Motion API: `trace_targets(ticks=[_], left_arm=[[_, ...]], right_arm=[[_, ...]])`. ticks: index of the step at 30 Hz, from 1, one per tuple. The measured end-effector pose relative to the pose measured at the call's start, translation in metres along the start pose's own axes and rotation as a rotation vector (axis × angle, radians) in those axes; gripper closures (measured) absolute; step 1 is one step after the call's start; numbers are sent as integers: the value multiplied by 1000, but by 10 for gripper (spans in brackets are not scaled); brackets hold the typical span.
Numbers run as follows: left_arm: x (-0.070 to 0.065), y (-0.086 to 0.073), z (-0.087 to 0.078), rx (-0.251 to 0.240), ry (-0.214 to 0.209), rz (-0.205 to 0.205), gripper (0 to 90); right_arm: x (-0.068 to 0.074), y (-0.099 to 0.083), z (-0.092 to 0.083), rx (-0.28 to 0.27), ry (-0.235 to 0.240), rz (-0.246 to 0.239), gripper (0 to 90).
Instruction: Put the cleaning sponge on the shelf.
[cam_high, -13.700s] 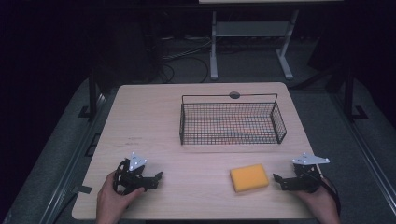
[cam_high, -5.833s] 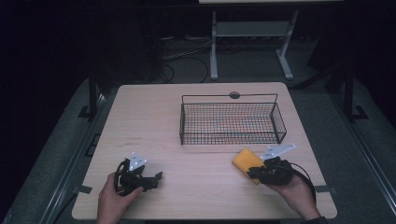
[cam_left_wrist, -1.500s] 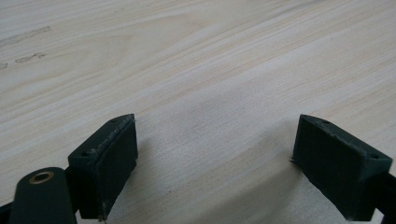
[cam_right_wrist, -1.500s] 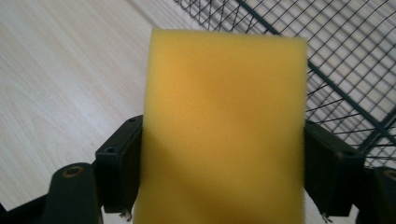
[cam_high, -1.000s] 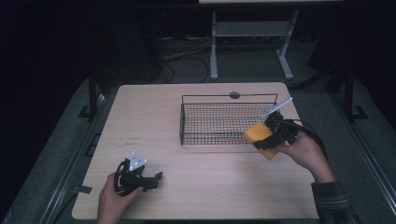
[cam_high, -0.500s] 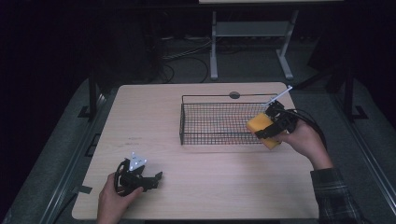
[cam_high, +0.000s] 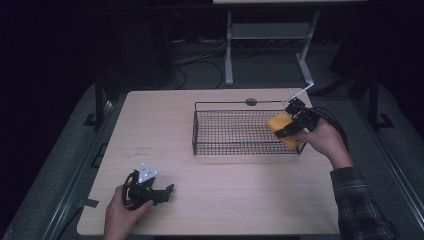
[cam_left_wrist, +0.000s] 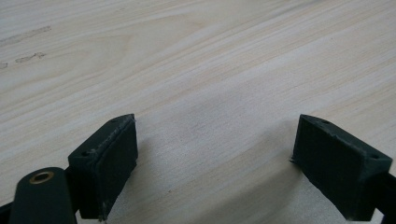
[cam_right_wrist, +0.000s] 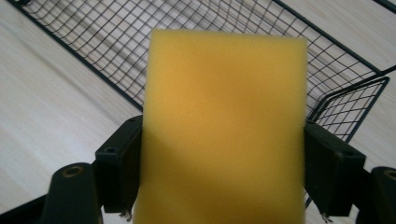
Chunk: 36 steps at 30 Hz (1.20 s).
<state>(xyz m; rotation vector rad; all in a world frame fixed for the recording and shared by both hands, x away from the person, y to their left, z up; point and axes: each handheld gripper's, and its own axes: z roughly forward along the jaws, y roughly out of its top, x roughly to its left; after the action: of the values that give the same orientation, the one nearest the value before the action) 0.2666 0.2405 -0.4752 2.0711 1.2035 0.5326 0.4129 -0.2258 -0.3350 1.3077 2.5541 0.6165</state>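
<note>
Left gripper: positioned at the near left of the table, held in the left hand. It lies low over the tabletop and points toward the table's right side. In the left gripper view its jaws stand wide apart, with bare light wood grain between them. Nothing is held. A grey plate sits on top of its body.

Table: light wood top with rounded corners. A few faint dark marks lie on the surface left of centre.

Right gripper: positioned at the far right of the table, held in the right hand; a plaid sleeve runs to the bottom right edge of the high view. The jaws are closed on a sponge, one pad pressed against each of its long sides. A black cable loops behind the hand.

Sponge: yellow, rectangular, clamped at its lower part with the rest standing out beyond the pads. In the high view it is raised at the right end of the basket, overlapping the end wall. Whether it touches the wire cannot be told.

Basket: black wire mesh, rectangular, open top, standing on the far half of the table. In the right gripper view its mesh floor and one corner show behind the sponge.

A small dark disc is set into the tabletop just beyond the basket.
</note>
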Motion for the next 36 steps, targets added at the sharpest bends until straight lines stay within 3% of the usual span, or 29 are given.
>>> trace_targets(ticks=[18,36], left_arm=[[0,0,0,0,0,0,130],[0,0,0,0,0,0,130]], right_arm=[[-31,16,28,4,-22,86,238],[-39,24,57,22,-29,100,235]])
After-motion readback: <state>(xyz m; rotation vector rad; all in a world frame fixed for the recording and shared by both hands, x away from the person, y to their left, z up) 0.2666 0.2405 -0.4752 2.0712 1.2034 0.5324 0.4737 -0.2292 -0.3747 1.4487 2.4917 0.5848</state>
